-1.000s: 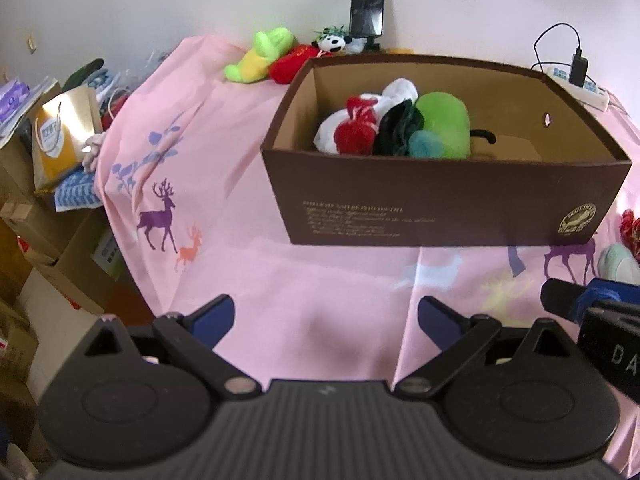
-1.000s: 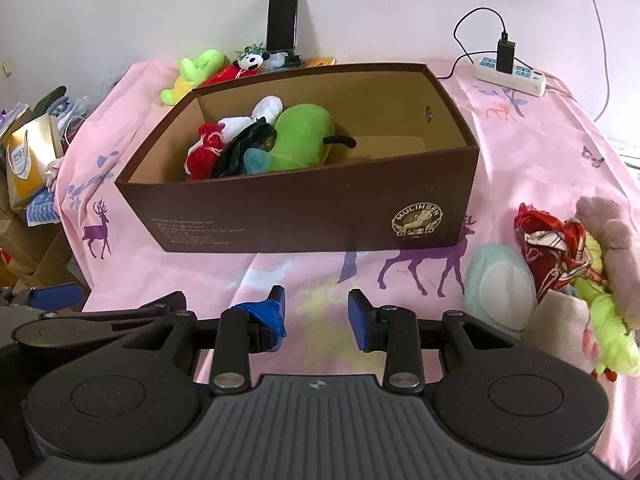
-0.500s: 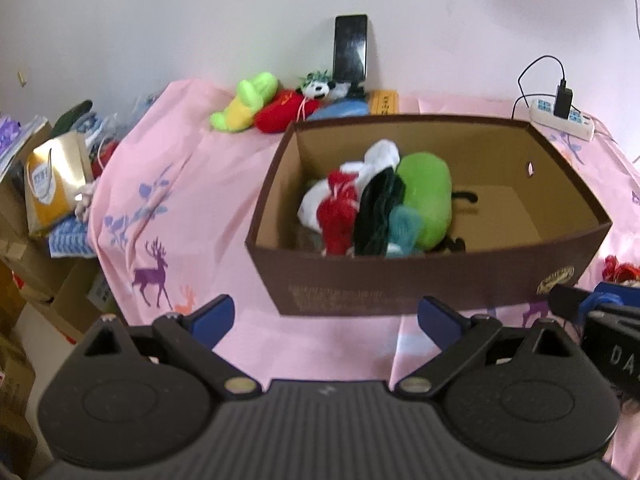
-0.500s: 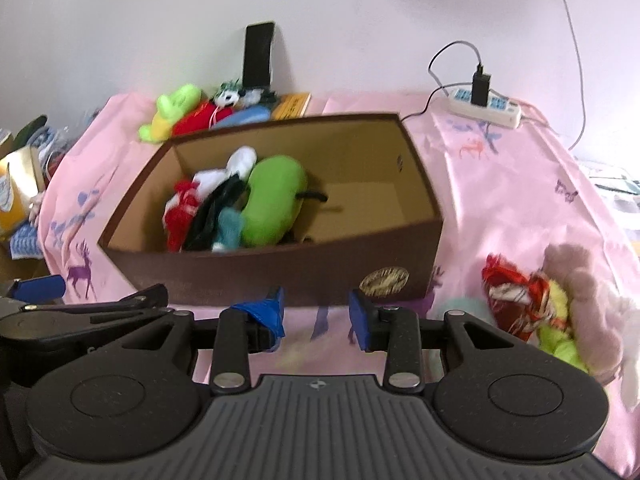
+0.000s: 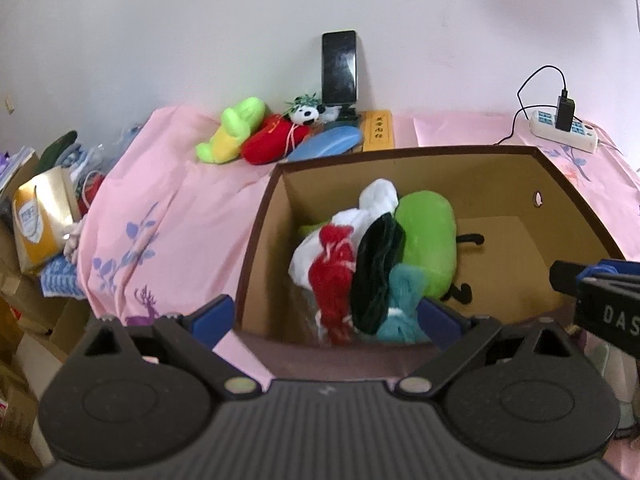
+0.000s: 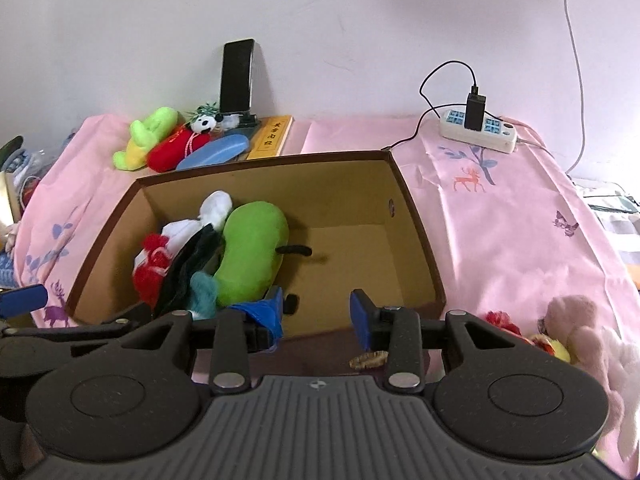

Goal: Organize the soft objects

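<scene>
Both hovering over the near wall of the box with nothing held, left gripper spread wide, right gripper partly open, toys piled in its left half, more toys just right of it.

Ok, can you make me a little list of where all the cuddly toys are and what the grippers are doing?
in box: green plush, red, white, dark green and teal soft things in cardboard box
by wall: panda plush, lime plush, red plush
right of box: pink plush
left gripper: open, empty
right gripper: open, empty
</scene>
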